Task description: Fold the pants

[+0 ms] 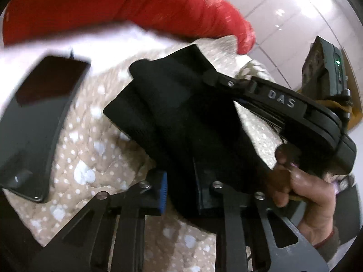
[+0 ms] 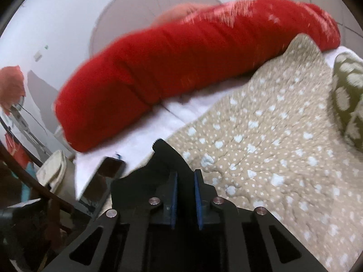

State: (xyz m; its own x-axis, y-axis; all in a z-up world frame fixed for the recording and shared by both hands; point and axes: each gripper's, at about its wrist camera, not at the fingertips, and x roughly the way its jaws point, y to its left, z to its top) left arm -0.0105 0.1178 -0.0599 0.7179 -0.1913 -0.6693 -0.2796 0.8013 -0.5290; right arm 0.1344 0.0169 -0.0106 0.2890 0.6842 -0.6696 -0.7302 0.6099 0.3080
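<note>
1. The left gripper [image 1: 181, 190] is clamping one pair of black fabric pants [image 1: 172, 104], bunched above the beige dotted quilt [image 1: 86, 149].
2. The right gripper [image 2: 185, 195] is pinching the same pants, jaws narrow around a fold.
3. The pants' long axis is running from the left gripper toward the red bolster pillow [image 1: 136, 9].
4. Both grippers are equally near; one dark phone [image 1: 38, 117] is lying beside the pants.
</note>
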